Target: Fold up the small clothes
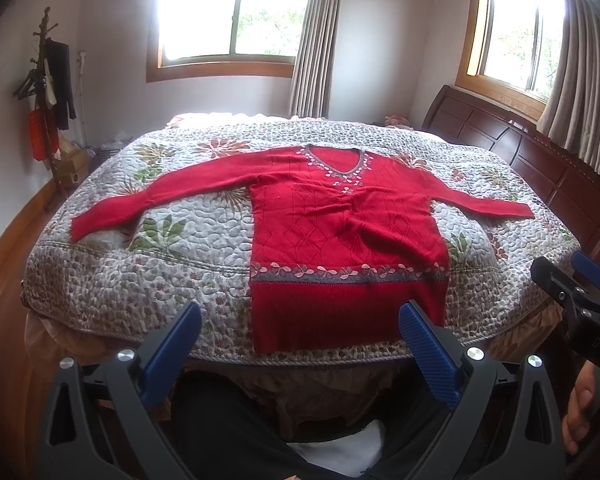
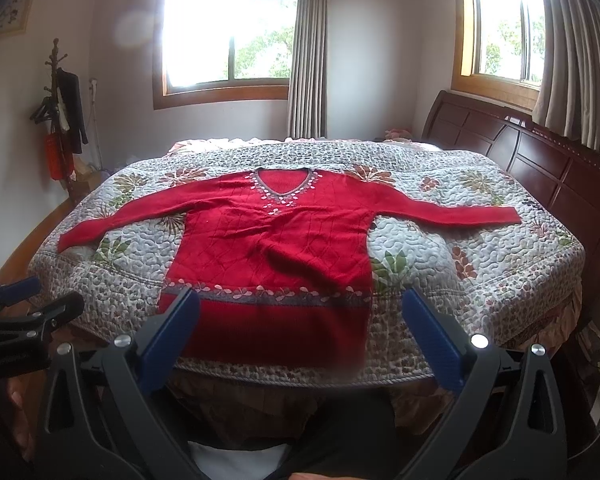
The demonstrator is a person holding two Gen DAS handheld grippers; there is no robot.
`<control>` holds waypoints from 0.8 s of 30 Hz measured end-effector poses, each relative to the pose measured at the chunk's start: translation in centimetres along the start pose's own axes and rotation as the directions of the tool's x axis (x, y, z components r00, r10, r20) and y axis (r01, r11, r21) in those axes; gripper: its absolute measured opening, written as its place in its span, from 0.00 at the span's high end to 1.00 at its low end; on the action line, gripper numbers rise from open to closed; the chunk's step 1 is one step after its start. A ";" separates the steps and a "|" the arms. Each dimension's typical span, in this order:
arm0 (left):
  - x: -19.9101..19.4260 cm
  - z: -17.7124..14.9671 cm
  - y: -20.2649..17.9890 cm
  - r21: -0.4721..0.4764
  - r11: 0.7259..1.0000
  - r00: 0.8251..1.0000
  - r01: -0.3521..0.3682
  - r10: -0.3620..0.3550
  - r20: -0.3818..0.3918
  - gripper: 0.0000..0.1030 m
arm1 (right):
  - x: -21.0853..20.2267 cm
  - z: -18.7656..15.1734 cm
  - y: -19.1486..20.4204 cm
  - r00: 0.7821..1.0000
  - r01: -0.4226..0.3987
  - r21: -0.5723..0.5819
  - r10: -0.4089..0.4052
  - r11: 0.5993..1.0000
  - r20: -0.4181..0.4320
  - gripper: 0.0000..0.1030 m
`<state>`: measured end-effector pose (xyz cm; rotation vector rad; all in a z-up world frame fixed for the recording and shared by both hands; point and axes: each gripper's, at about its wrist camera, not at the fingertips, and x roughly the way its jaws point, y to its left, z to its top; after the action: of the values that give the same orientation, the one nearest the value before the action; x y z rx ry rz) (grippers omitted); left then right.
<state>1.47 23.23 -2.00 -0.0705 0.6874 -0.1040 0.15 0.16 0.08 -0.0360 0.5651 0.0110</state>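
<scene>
The only readable lettering is pale raised letters on the black body of the right gripper (image 1: 580, 276), seen in the left wrist view: "DAS", possibly cut short by the frame edge (the matching mark on the left gripper (image 2: 32, 300) is too blurred to read).

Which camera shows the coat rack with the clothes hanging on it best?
The left wrist view: the coat rack sits larger there, and its dark clothes and red item read clearly. The right wrist view shows the same rack smaller and dimmer by the wall.
</scene>
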 end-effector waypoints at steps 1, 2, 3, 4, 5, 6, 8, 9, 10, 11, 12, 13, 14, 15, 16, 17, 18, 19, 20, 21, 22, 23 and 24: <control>0.0 0.0 0.0 0.000 1.000 1.000 0.000 0.000 0.000 0.04 | 0.1 0.0 -0.1 1.000 0.000 0.000 0.000 1.000 -0.002 0.03; 0.0 0.0 0.0 -0.001 1.000 1.000 0.000 0.000 0.000 0.04 | 0.1 -0.1 -0.1 1.000 0.000 0.001 0.000 1.000 -0.003 0.03; 0.0 0.0 0.0 -0.001 1.000 1.000 0.000 0.000 0.000 0.04 | 0.2 -0.1 -0.1 1.000 0.000 0.001 0.000 1.000 -0.003 0.03; 0.0 0.1 0.0 -0.001 1.000 1.000 0.000 0.000 0.000 0.04 | 0.2 -0.1 -0.1 1.000 0.000 0.001 0.000 1.000 -0.003 0.03; 0.0 0.1 0.0 -0.001 1.000 1.000 0.000 0.000 0.000 0.04 | 0.2 -0.1 0.0 1.000 0.000 0.001 0.000 1.000 -0.004 0.03; 0.0 0.1 0.1 -0.001 1.000 1.000 -0.001 0.001 0.000 0.04 | 0.3 -0.1 0.0 1.000 0.000 0.001 0.000 1.000 -0.006 0.03; 0.0 0.1 0.1 -0.002 1.000 1.000 -0.002 0.002 -0.002 0.04 | 0.4 -0.1 0.0 1.000 0.001 0.000 -0.001 1.000 -0.007 0.03; 0.3 -0.1 0.0 -0.001 1.000 1.000 -0.003 0.003 -0.004 0.04 | 0.4 -0.1 -0.1 1.000 -0.001 0.001 0.001 1.000 -0.007 0.03; 0.4 -0.2 0.0 -0.002 1.000 1.000 -0.004 0.004 -0.006 0.04 | 0.5 -0.2 -0.1 1.000 -0.001 0.002 0.001 1.000 -0.009 0.03; 0.5 -0.2 0.0 -0.002 1.000 1.000 -0.004 0.004 -0.007 0.04 | 0.5 -0.2 -0.1 1.000 -0.002 0.003 0.002 1.000 -0.011 0.03; 0.6 -0.2 0.0 -0.002 1.000 1.000 -0.004 0.004 -0.008 0.04 | 0.6 -0.2 -0.2 1.000 -0.002 0.002 0.002 1.000 -0.012 0.03; 0.7 -0.3 0.0 -0.002 1.000 1.000 -0.005 0.005 -0.009 0.04 | 0.8 -0.2 -0.2 1.000 -0.001 0.002 0.001 1.000 -0.015 0.03; 0.8 -0.3 0.0 -0.004 1.000 1.000 -0.006 0.006 -0.011 0.04 | 0.9 -0.2 -0.2 1.000 -0.002 0.003 0.002 1.000 -0.017 0.03; 0.9 -0.2 -0.1 -0.005 1.000 1.000 -0.006 0.006 -0.012 0.04 | 1.0 -0.2 -0.2 1.000 -0.002 0.003 0.002 1.000 -0.019 0.03; 1.0 -0.2 0.0 -0.008 1.000 1.000 -0.005 0.005 -0.015 0.04 | 1.2 -0.2 -0.3 1.000 -0.001 0.004 0.002 1.000 -0.020 0.03; 1.1 -0.2 0.0 -0.009 1.000 1.000 -0.006 0.006 -0.017 0.04 | 1.3 -0.2 -0.3 1.000 -0.001 0.004 0.001 1.000 -0.022 0.03; 1.3 -0.2 -0.1 -0.010 1.000 1.000 -0.007 0.007 -0.020 0.04 | 1.5 -0.2 -0.3 1.000 -0.001 0.005 0.001 1.000 -0.024 0.03; 1.5 -0.1 0.0 -0.011 1.000 1.000 -0.008 0.008 -0.023 0.04 | 1.6 -0.2 -0.3 1.000 0.000 0.004 0.000 1.000 -0.026 0.03; 1.6 0.1 0.0 -0.011 1.000 1.000 -0.008 0.008 -0.025 0.04 | 1.8 -0.2 -0.3 1.000 0.002 0.003 -0.001 1.000 -0.028 0.03; 1.7 0.1 0.0 -0.011 1.000 1.000 -0.009 0.008 -0.027 0.04 | 2.0 -0.2 -0.4 1.000 0.002 0.003 -0.002 1.000 -0.031 0.03; 2.1 0.2 0.0 -0.009 1.000 0.999 -0.010 0.010 -0.032 0.04 | 2.2 -0.2 -0.5 0.999 0.003 0.004 -0.003 1.000 -0.034 0.03; 2.3 0.3 -0.1 -0.008 1.000 0.999 -0.010 0.010 -0.034 0.04 | 2.5 -0.1 -0.6 0.999 0.003 0.004 -0.003 1.000 -0.036 0.03; 2.6 0.4 -0.1 -0.007 1.000 0.999 -0.009 0.009 -0.037 0.04 | 2.8 -0.1 -0.7 0.999 0.005 0.003 -0.005 1.000 -0.038 0.03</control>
<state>3.69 22.79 -3.26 -0.0729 0.7253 -0.0942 2.45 -0.57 -1.48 -0.0346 0.6034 0.0048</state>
